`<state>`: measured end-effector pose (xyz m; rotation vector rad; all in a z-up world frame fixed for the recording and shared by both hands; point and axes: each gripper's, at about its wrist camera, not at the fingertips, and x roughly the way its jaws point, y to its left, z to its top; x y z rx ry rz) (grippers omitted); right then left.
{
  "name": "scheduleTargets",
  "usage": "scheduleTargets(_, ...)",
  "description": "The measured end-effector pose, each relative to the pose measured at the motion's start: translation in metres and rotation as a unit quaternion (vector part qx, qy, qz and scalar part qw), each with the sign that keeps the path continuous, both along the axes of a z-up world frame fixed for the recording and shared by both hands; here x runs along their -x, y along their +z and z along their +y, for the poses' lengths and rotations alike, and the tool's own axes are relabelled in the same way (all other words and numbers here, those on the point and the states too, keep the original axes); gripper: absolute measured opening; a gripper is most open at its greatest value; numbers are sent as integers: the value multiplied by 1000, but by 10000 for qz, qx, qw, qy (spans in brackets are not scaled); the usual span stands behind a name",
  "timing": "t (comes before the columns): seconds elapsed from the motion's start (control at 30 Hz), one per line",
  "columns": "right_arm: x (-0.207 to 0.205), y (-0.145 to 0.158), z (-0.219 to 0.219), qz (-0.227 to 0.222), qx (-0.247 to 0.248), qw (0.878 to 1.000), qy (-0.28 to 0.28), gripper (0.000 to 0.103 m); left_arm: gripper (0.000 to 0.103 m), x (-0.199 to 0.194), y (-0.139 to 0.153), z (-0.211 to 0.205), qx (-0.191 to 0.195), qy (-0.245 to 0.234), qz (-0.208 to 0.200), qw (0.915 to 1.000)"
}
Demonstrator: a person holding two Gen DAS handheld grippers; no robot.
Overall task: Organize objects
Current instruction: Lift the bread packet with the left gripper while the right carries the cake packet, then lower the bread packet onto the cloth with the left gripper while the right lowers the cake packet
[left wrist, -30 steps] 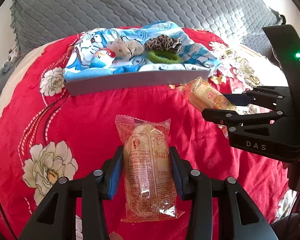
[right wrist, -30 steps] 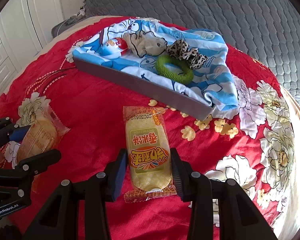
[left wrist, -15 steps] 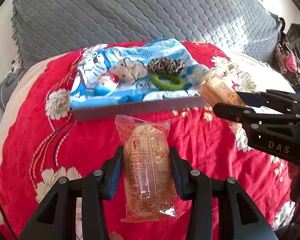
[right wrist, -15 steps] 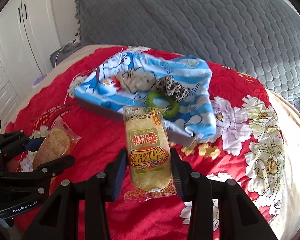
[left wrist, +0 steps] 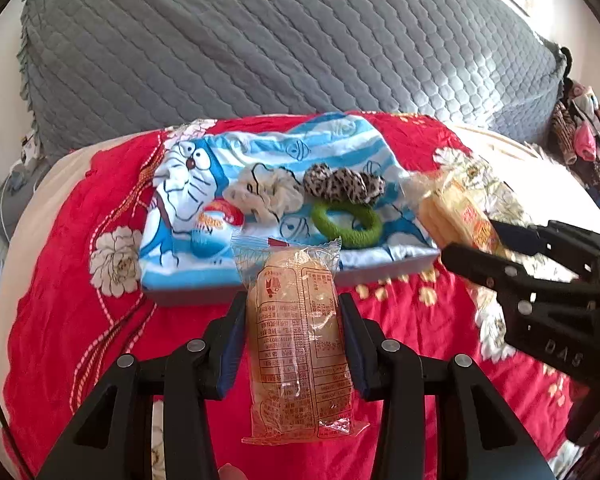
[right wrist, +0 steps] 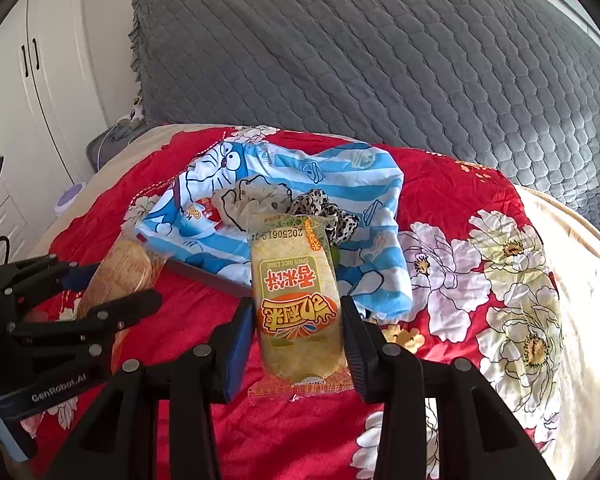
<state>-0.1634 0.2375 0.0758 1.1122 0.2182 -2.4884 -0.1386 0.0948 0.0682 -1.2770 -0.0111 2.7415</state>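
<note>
My left gripper [left wrist: 294, 336] is shut on an orange rice cake packet [left wrist: 298, 340], held in the air in front of a grey tray [left wrist: 384, 274] lined with a blue cartoon cloth [left wrist: 188, 184]. My right gripper [right wrist: 298, 338] is shut on a yellow rice cake packet [right wrist: 296, 304]; it also shows at the right of the left wrist view [left wrist: 460, 220]. In the tray lie a cream scrunchie [left wrist: 264, 194], a leopard scrunchie [left wrist: 342, 184], a green hair ring [left wrist: 346, 224] and a toy egg [left wrist: 216, 224].
The tray rests on a red flowered bedspread [left wrist: 80, 320]. A grey quilted headboard [left wrist: 260, 40] stands behind. White cupboards [right wrist: 28, 92] are at the left. Clothes [left wrist: 580, 140] hang at the far right.
Both grippers have risen and moved toward the tray with their packets. The tray now sits lower and closer in both views.
</note>
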Motion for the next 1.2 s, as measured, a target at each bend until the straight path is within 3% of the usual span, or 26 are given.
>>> scheduleTargets(0.53,40,17,-14,552,295,9978,-206,42,45,46,5,-10,50,113,238,9996)
scheduleTargets(1.2,77,-20,-24,654,392,9964,-371,42,45,107,-25,-21,110,283,202,9993)
